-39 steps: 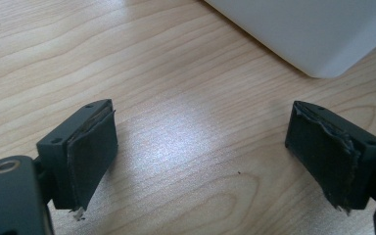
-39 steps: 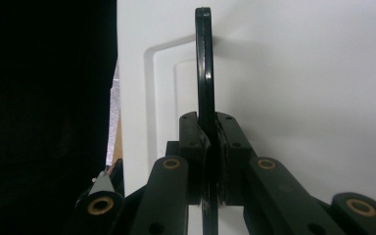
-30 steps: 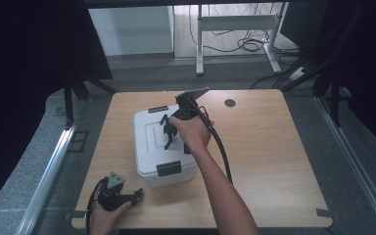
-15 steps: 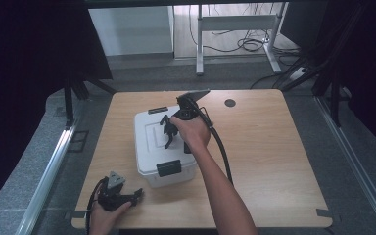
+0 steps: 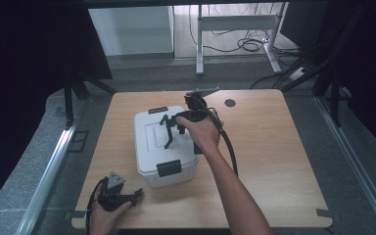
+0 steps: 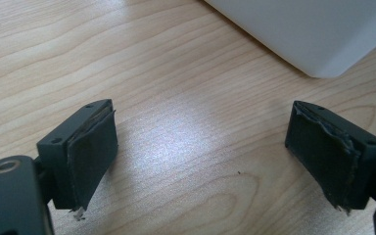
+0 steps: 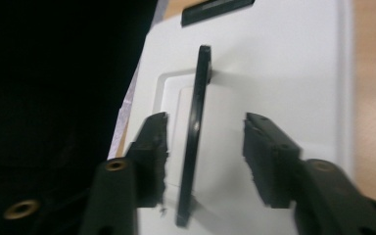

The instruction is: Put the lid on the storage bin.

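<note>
Right tongs (image 7: pixel 203 161) have just been opening, pads clear of the upright black handle (image 7: pixel 194 142) on the white plastic lidded box (image 5: pixel 164 142), frame centre. Left tongs (image 6: pixel 200 152) open, idle on wooden worktop (image 6: pixel 152 73), lower left. Release step; next is probably retracting upward.

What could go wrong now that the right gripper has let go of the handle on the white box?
The right gripper has just been opening, with the black handle standing upright between its jaws, clear of both pads. Pulling away sideways could catch the handle and drag the white box. The box also lies close to the left gripper, open on the table, so a shove might push it into that gripper.
</note>
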### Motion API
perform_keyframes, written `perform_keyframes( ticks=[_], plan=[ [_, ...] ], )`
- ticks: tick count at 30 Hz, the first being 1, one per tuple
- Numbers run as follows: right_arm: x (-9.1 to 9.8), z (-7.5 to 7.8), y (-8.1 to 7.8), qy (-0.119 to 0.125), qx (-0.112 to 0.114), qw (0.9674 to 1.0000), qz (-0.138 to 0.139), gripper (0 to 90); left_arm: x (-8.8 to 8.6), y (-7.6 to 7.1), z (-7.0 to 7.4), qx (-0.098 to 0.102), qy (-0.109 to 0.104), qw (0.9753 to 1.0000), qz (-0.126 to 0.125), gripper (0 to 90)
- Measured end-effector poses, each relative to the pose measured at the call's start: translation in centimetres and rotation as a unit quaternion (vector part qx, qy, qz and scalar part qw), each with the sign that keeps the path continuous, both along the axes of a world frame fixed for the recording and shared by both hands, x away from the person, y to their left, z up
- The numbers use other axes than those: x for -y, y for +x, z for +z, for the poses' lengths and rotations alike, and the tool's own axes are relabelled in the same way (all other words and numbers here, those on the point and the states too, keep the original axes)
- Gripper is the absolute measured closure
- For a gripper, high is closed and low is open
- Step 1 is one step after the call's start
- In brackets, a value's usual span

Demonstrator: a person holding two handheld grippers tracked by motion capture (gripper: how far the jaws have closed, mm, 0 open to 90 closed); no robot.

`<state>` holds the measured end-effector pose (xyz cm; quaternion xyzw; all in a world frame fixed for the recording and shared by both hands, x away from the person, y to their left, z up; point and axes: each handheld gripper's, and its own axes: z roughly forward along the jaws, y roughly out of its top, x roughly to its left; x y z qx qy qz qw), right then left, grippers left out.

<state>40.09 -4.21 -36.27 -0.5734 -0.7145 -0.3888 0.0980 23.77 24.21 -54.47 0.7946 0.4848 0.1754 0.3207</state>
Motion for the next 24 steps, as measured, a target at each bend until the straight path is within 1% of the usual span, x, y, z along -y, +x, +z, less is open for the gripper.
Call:
perform_keyframes(
  ticks=[1, 2, 3, 4, 5, 7, 8, 9, 10, 11, 12, 15, 16, 17, 18, 19, 20, 21, 22, 23, 24],
  plan=[
    [0.5, 0.1, -0.3, 0.003, 0.010, 0.9999, 0.001, 47.8, 0.0, 0.0, 0.0, 0.000, -0.001, 1.0000, 0.001, 12.0],
    [0.5, 0.1, -0.3, 0.003, 0.010, 0.9999, 0.001, 47.8, 0.0, 0.0, 0.0, 0.000, -0.001, 1.0000, 0.001, 12.0],
    [1.8, 0.2, -1.0, 0.010, 0.026, 0.9996, 0.002, 45.5, 0.0, 0.0, 0.0, 0.001, -0.001, 1.0000, 0.001, 12.0],
    [1.8, 0.2, -1.0, 0.010, 0.026, 0.9996, 0.002, 45.5, 0.0, 0.0, 0.0, 0.001, -0.001, 1.0000, 0.001, 12.0],
    [3.1, 0.2, -1.7, 0.012, 0.039, 0.9991, 0.006, 44.1, 0.0, 0.0, 0.0, 0.001, -0.001, 1.0000, 0.001, 12.0],
    [4.5, 0.0, -2.3, 0.023, 0.050, 0.9985, 0.005, 42.5, 0.0, 0.0, 0.0, 0.001, -0.001, 1.0000, 0.001, 12.0],
    [4.5, 0.0, -2.3, 0.023, 0.050, 0.9985, 0.005, 42.5, 0.0, 0.0, 0.0, 0.001, -0.001, 1.0000, 0.001, 12.0],
    [5.9, -0.2, -2.9, 0.032, 0.055, 0.9980, 0.002, 41.8, 0.0, 0.0, 0.0, 0.000, -0.001, 1.0000, 0.001, 12.0],
    [6.6, -0.3, -3.2, 0.035, 0.057, 0.9977, 0.000, 41.6, 0.0, 0.0, 0.0, 0.000, -0.001, 1.0000, 0.001, 12.0],
    [6.6, -0.3, -3.2, 0.035, 0.057, 0.9977, 0.000, 41.6, 0.0, 0.0, 0.0, 0.000, -0.001, 1.0000, 0.001, 12.0],
    [8.0, -0.7, -3.7, 0.042, 0.062, 0.9972, -0.005, 41.2, 0.0, 0.0, 0.0, 0.000, -0.001, 1.0000, 0.001, 12.0],
    [9.9, -1.3, -4.3, 0.052, 0.063, 0.9965, -0.015, 40.7, 0.0, 0.0, 0.0, 0.001, -0.001, 1.0000, 0.001, 12.0],
    [9.9, -1.3, -4.3, 0.052, 0.063, 0.9965, -0.015, 40.7, 0.0, 0.0, 0.0, 0.001, -0.001, 1.0000, 0.001, 12.0],
    [11.0, -1.7, -4.8, 0.054, 0.063, 0.9964, -0.018, 40.6, 0.0, 0.0, 0.0, 0.001, -0.001, 1.0000, 0.001, 12.0],
    [11.0, -1.7, -4.8, 0.054, 0.063, 0.9964, -0.018, 40.6, 0.0, 0.0, 0.0, 0.001, -0.001, 1.0000, 0.001, 12.0],
    [11.9, -2.0, -5.2, 0.058, 0.067, 0.9958, -0.023, 40.2, 0.0, 0.0, 0.0, 0.001, -0.001, 1.0000, 0.001, 12.0],
    [11.9, -2.0, -5.2, 0.058, 0.067, 0.9958, -0.023, 40.2, 0.0, 0.0, 0.0, 0.001, -0.001, 1.0000, 0.001, 12.0],
    [12.7, -2.5, -5.7, 0.063, 0.070, 0.9952, -0.028, 40.0, 0.0, 0.0, 0.0, 0.002, -0.001, 1.0000, 0.001, 12.0],
    [12.7, -2.5, -5.7, 0.063, 0.070, 0.9952, -0.028, 40.0, 0.0, 0.0, 0.0, 0.002, -0.001, 1.0000, 0.001, 12.0],
    [13.4, -3.0, -6.1, 0.067, 0.074, 0.9946, -0.030, 39.4, 0.0, 0.0, 0.0, 0.002, -0.001, 1.0000, 0.001, 12.0],
    [13.4, -3.0, -6.1, 0.067, 0.074, 0.9946, -0.030, 39.4, 0.0, 0.0, 0.0, 0.002, -0.001, 1.0000, 0.001, 12.0]
  ],
)
